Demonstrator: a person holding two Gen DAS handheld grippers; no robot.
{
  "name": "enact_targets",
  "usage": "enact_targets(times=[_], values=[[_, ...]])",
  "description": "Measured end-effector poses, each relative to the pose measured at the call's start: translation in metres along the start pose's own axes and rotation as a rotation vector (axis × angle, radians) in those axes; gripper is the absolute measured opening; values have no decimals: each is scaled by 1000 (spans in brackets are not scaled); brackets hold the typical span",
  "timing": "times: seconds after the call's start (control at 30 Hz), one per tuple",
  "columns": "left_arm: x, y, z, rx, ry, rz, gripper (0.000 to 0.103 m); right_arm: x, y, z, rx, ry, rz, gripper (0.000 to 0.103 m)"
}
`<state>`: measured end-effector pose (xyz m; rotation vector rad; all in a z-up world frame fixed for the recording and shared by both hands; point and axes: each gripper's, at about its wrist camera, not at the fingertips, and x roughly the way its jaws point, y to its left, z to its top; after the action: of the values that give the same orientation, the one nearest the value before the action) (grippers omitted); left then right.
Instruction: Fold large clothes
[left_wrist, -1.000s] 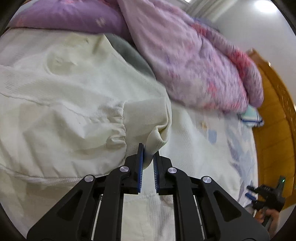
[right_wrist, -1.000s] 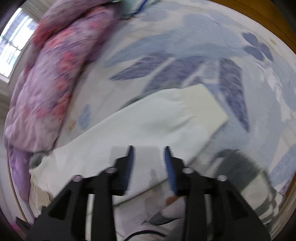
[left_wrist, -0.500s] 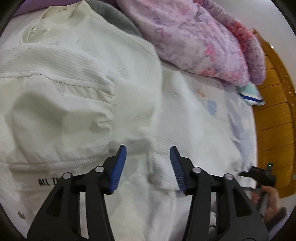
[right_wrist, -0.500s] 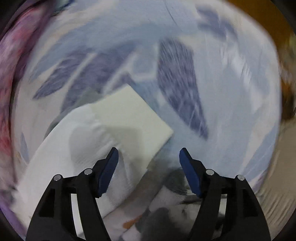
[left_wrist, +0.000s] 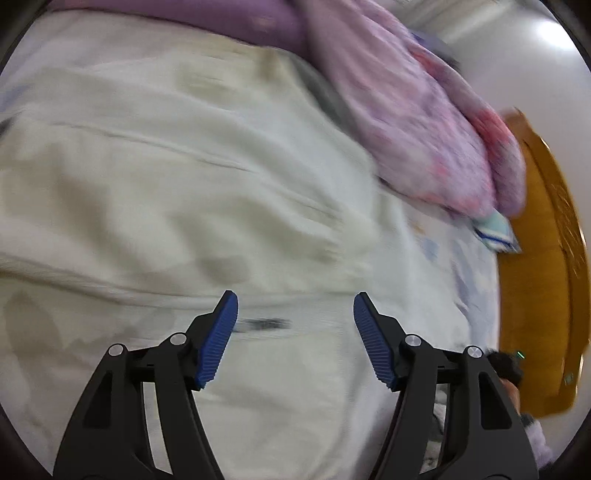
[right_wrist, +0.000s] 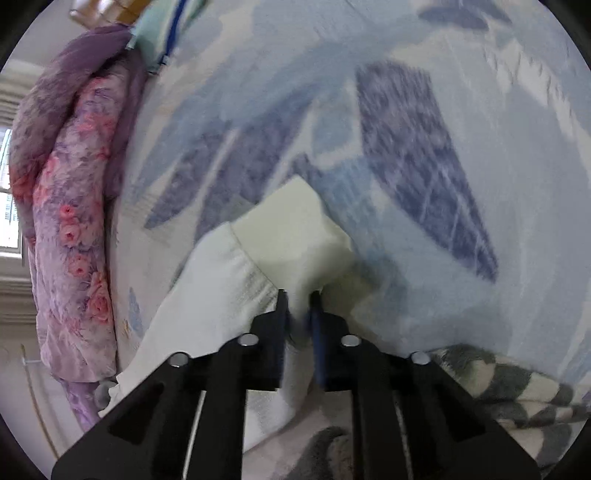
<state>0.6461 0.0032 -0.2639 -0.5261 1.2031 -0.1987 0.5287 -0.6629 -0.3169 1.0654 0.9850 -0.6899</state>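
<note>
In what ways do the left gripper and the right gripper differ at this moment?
The left gripper has its jaws spread wide and holds nothing; the right gripper is closed on the sleeve cuff. The left gripper hovers over the white garment's body; the right gripper is at its sleeve end, over the blue-patterned bedsheet. Both have black frames with blue pads.

Bed sheet (right_wrist: 424, 110) pale blue with dark blue leaf print, covering the mattress. Purple-pink floral quilt (left_wrist: 424, 122) bunched along the far edge. Folded teal-and-white cloth (left_wrist: 495, 230) at the far right corner, beside the orange wooden headboard (left_wrist: 535, 277). White wall (left_wrist: 517, 66) with bright light patch (left_wrist: 554, 29). Daylit window (right_wrist: 9, 206) behind quilt. Grey checked blanket (right_wrist: 509, 387) at near edge.
</note>
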Motion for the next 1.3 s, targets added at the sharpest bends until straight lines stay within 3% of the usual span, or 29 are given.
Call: enact_targets(times=[0.1,0.17,0.23,0.33,0.4,0.5,0.63,0.77,0.97,1.17,1.23,1.3], values=[[-23,37,9,-57,-34,64,66,-33,48,-13,-170,-112,-67,9],[-40,61,14,-82,-47,113,66,-56,85,-31,-281,-191,-43,8],[-59,83,17,-99,-69,141,66,-82,132,-61,-391,-252,42,8],[-79,111,21,-135,-93,159,67,-108,192,-112,-517,-258,197,8],[-93,129,25,-162,-106,183,67,-119,235,-157,-608,-221,306,8],[-111,150,30,-178,-125,192,67,-114,289,-227,-683,-98,440,8],[-130,174,35,-188,-136,184,67,-100,347,-329,-799,0,520,8],[-152,200,38,-174,-139,188,67,-70,390,-437,-905,134,541,8],[-182,242,46,-174,-155,214,68,-32,423,-557,-1044,238,510,8],[-193,270,43,-222,-165,216,69,5,428,-622,-1105,351,462,12],[-192,276,43,-245,-158,210,69,27,428,-635,-1118,425,389,23],[-191,276,42,-250,-163,207,69,39,424,-634,-1103,498,375,26]])
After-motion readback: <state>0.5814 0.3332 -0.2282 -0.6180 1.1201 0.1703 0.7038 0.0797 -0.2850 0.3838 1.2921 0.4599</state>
